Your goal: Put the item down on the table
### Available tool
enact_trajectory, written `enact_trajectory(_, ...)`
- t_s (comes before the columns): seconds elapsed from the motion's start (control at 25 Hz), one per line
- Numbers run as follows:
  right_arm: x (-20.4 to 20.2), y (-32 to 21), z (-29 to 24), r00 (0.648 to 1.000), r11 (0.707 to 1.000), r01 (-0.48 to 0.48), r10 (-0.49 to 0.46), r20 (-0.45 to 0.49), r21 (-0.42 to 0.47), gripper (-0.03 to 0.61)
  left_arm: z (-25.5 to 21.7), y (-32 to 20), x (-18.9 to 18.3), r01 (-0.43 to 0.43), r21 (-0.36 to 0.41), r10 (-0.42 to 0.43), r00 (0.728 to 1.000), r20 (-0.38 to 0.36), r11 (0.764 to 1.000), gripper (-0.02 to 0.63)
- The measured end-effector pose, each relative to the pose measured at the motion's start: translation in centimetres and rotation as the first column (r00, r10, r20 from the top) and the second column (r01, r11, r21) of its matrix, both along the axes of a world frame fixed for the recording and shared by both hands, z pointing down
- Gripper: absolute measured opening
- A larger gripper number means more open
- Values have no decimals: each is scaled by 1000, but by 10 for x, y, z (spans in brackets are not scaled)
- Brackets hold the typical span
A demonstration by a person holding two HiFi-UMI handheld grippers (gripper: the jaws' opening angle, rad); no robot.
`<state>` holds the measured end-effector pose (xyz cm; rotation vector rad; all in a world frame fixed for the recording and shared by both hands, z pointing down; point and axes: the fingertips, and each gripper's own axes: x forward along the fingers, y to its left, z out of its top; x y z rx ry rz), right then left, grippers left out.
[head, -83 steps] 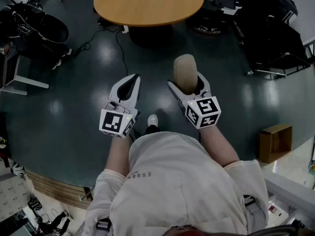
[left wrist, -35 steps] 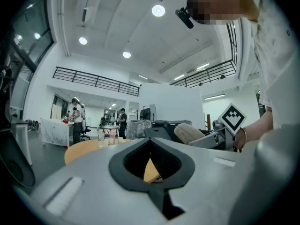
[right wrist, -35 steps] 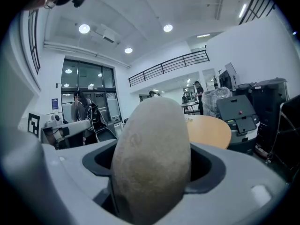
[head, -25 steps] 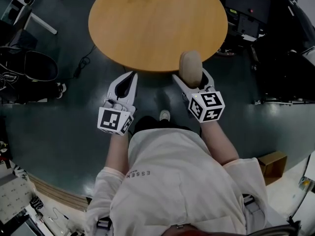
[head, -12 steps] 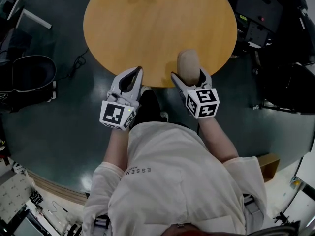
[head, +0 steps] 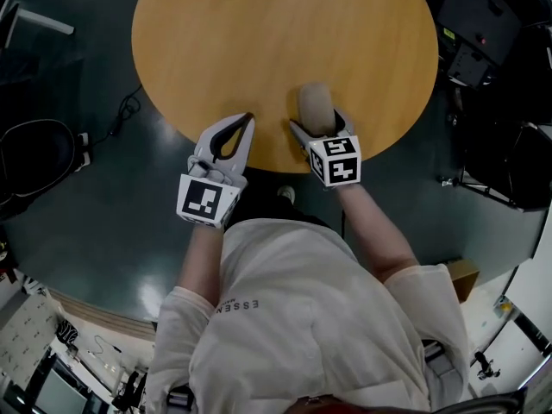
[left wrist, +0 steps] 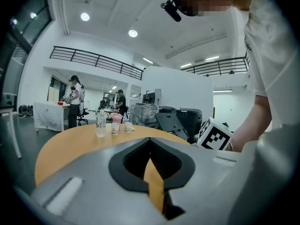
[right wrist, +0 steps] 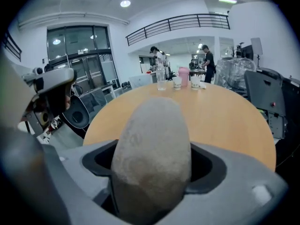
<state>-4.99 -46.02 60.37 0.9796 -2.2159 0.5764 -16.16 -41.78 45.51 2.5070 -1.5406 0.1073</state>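
Note:
A beige, rough, egg-shaped item (head: 316,103) stands upright between the jaws of my right gripper (head: 316,121), which is shut on it, above the near part of the round wooden table (head: 285,33). In the right gripper view the item (right wrist: 152,153) fills the gap between the jaws, with the table (right wrist: 229,121) stretching beyond it. My left gripper (head: 247,118) is shut and empty, its tips just over the table's near edge. The left gripper view shows its jaws (left wrist: 150,140) touching, with tabletop (left wrist: 61,146) ahead.
At the table's far side stand a clear bottle (left wrist: 100,124) and small cups (left wrist: 116,124). A black chair (head: 34,158) is on the dark floor to the left, and dark equipment (head: 483,24) to the right. People stand at tables far back (right wrist: 205,60).
The person has walked up to the round table. Both grippers, earlier over the floor, are now over its near edge. The right gripper still holds the item.

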Motion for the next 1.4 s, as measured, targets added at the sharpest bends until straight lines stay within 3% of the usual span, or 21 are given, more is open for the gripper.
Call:
enact_trajectory(0.44, -40, -15, 62, 998, 988, 29, -38, -56, -149, 402, 32, -6, -30, 25, -80, -28, 999, -45, 996, 17)
enact_trajectory(0.76, -41, -17, 69, 988, 990, 46, -64, -141, -131, 405, 39, -7, -39, 32, -94, -37, 998, -54, 995, 17)
enact_trajectory(0.96, -40, -21, 24, 1000, 998, 13, -15, -27, -69, 437, 29, -6, -31, 15, -80, -20, 998, -66, 997, 17)
enact_trajectory(1.12, -27, -23, -45, 988, 995, -77, 67, 140, 67, 430, 10, 1, -19, 1, -32, -3, 998, -65, 999, 17)
enact_trajectory(1.16, -20, -22, -64, 980, 988, -108, 87, 179, 112, 395, 4, 5, -15, -3, -18, 2, 998, -63, 1000, 17)
enact_trajectory(1.28, 6, -14, -112, 963, 949, -186, 124, 241, 254, 142, -16, 18, -5, -8, 22, 10, 998, -56, 1000, 17)
enact_trajectory(1.4, 25, 4, -143, 956, 925, -201, 113, 271, 321, 94, -36, 32, 7, -16, 61, 19, 999, -40, 998, 17)
